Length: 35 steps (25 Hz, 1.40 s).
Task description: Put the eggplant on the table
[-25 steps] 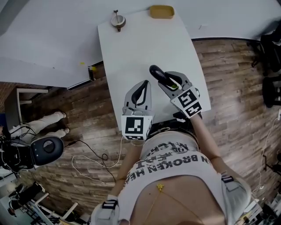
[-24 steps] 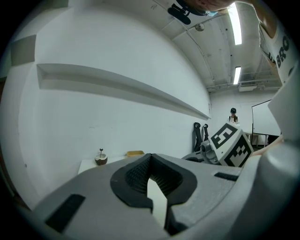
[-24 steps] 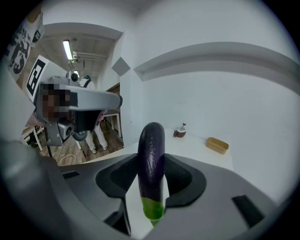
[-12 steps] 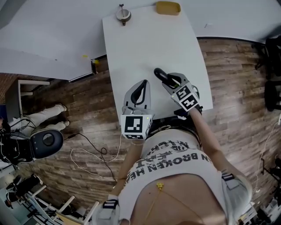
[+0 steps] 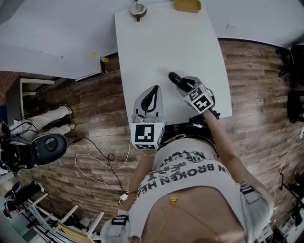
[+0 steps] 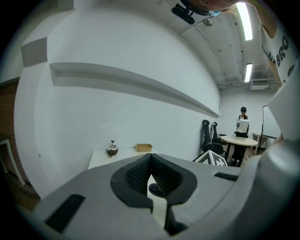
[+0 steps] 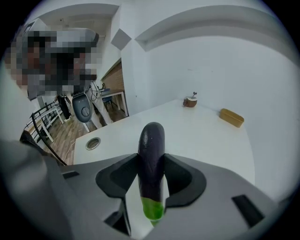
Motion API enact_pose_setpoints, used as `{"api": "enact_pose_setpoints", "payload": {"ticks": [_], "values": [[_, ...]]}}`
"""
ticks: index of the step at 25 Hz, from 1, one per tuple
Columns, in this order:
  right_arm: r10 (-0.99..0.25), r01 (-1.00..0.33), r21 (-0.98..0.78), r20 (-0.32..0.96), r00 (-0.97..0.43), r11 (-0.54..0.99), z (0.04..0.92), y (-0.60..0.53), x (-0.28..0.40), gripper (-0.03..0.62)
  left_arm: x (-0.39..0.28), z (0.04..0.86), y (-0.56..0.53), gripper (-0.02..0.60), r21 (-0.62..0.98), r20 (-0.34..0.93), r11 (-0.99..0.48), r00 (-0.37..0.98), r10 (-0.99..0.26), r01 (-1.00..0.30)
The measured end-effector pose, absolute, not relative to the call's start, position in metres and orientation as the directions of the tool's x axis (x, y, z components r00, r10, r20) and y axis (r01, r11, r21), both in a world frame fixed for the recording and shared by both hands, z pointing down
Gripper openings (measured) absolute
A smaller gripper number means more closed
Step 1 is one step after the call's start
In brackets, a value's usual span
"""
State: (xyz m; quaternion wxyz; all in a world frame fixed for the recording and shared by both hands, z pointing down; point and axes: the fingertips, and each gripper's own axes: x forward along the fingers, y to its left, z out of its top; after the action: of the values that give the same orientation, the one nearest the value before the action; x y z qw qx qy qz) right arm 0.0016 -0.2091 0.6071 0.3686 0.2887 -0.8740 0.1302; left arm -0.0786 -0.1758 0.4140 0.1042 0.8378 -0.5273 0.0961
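Note:
A dark purple eggplant point(image 7: 151, 159) with a green stem end sits lengthwise between the jaws of my right gripper point(image 7: 151, 172), which is shut on it. In the head view the eggplant point(image 5: 175, 79) sticks out ahead of the right gripper point(image 5: 186, 88), low over the near right part of the white table point(image 5: 156, 42). My left gripper point(image 5: 153, 97) hovers beside it over the table's near edge, its jaws closed together and empty. In the left gripper view the jaws point(image 6: 149, 174) meet at the tips, with the eggplant's rounded end point(image 6: 155, 189) showing behind them.
At the table's far edge stand a small round brown object with a stem point(image 5: 137, 9) and a shallow tan tray point(image 5: 187, 5). A grommet hole point(image 7: 92, 143) is set in the tabletop. Wooden floor with cables point(image 5: 102, 163) surrounds the table. Office chairs point(image 6: 209, 137) and a distant person point(image 6: 243, 123) are on the right.
My right gripper has come down toward the table with the eggplant still held. The left gripper has shifted slightly. The head view has drifted, so the table sits higher in frame.

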Motion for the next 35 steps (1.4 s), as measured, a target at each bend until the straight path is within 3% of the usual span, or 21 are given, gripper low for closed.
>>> {"api": "enact_pose_setpoints", "payload": {"ticks": [35], "values": [[-0.291, -0.6, -0.094, 0.808, -0.512, 0.795, 0.681, -0.209, -0.005, 0.175, -0.101, 0.435, -0.171, -0.012, 0.098, 0.322, -0.36, 0.371, -0.871, -0.928]]}}
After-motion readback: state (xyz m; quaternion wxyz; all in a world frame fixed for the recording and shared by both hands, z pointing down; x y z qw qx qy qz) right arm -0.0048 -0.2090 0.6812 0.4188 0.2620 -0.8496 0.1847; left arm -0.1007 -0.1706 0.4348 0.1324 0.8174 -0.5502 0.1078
